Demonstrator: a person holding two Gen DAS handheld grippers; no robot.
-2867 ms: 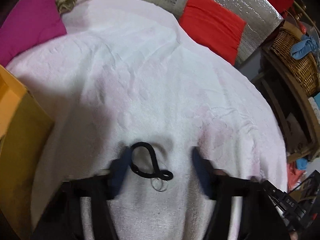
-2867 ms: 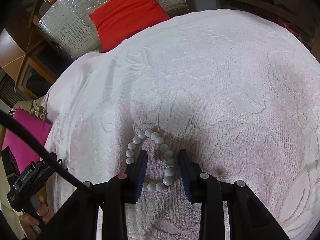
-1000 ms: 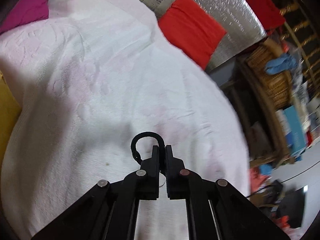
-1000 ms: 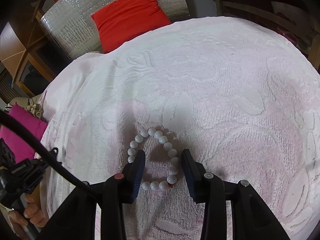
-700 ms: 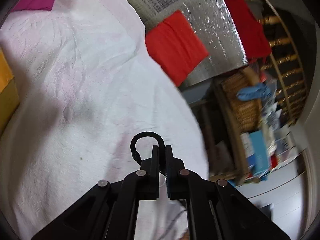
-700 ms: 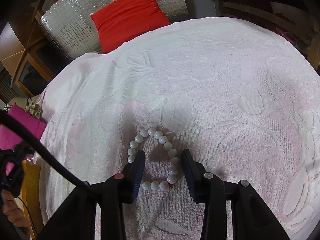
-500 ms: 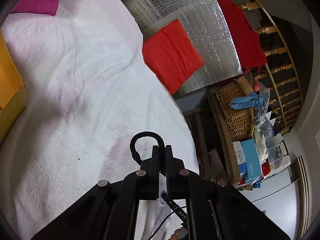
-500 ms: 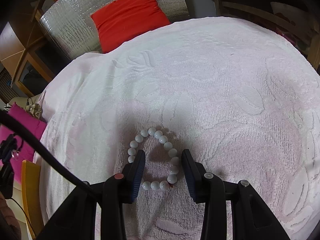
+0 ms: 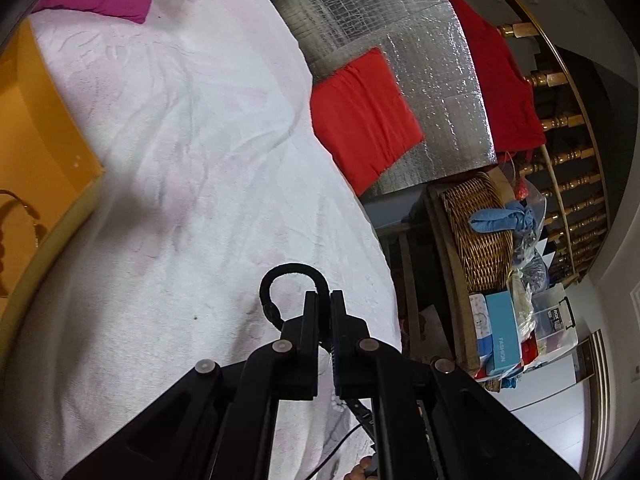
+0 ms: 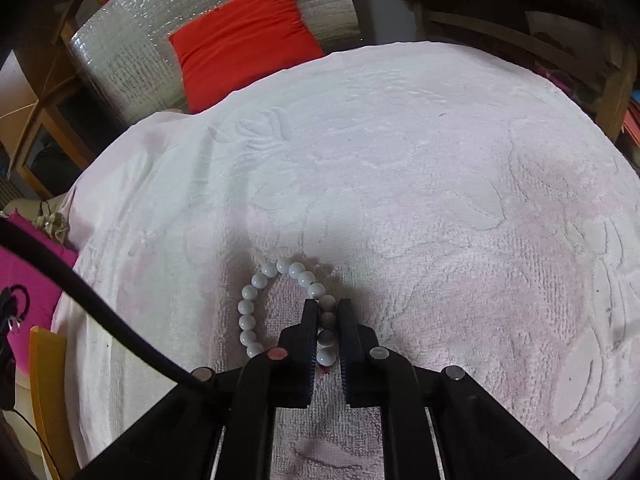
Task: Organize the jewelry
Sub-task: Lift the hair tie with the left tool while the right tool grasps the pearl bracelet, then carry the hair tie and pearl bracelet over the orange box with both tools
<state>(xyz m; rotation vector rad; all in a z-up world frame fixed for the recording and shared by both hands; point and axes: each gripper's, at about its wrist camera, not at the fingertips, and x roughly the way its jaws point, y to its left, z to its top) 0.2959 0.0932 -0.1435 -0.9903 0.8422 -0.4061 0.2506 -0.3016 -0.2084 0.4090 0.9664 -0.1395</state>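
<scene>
We are working over the pink towel-covered bed [image 10: 440,168], with the yellow box [image 9: 44,128] waiting at its left edge. Our right gripper [image 10: 328,320] has just been closing its jaws on one side of the white bead bracelet [image 10: 256,304], which is lying on the bed, so round beads may be squirting free on lifting. Our left gripper [image 9: 324,312] is pinching the black cord loop [image 9: 280,280] aloft in tight jaws; it could be slipping out.

Two handheld grippers, both matte black plastic. The left gripper [image 9: 324,312] has flat parallel fingers on angular linkage arms, each joint capped by a round silver screw. The right gripper [image 10: 328,320] matches (one screw looks reddish), with a thick black cable [image 10: 92,300] alongside.
</scene>
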